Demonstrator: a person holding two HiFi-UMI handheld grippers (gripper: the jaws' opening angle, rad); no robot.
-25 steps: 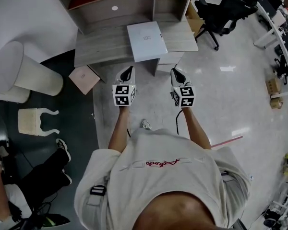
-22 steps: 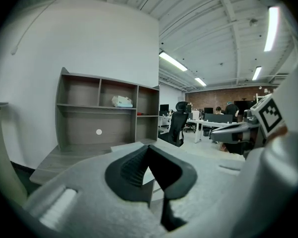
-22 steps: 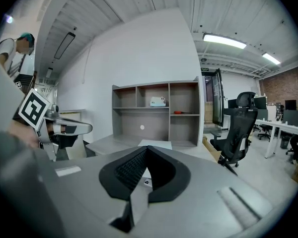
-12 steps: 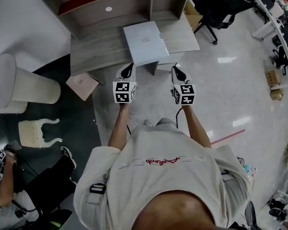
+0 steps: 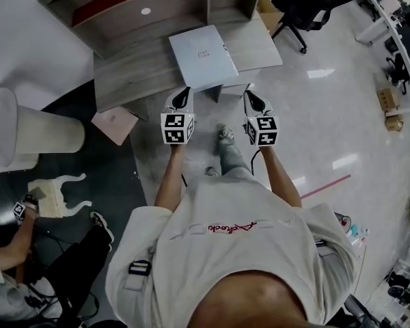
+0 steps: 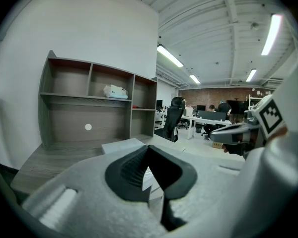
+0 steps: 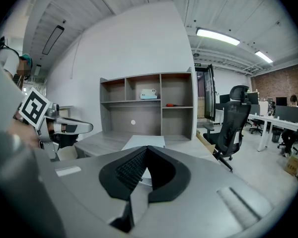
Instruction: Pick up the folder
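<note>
folder (image 5: pixel 201 55) flat on bench (image 5: pixel 123 80) | prob light, thin, bendy; grab near edge | L gripper (image 5: pixel 183 91) + R gripper (image 5: pixel 250 96) jaws pressed together, empty

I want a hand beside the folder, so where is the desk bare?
Widest bare patch: the desk left of the folder, bounded behind by the shelf unit. A narrower strip lies right of the folder, which fills the middle.

Right hand-held gripper (image 7: pixel 147 152), jaws together and empty, pointing at a pale folder (image 7: pixel 148 141) lying flat on the grey counter (image 7: pixel 97 143). Behind stands a shelf unit (image 7: pixel 179 113) (white box (image 7: pixel 149 94) in its upper middle compartment). Black office chair (image 7: pixel 236 120) at right, left hand-held gripper (image 7: pixel 88 128) at left.
</note>
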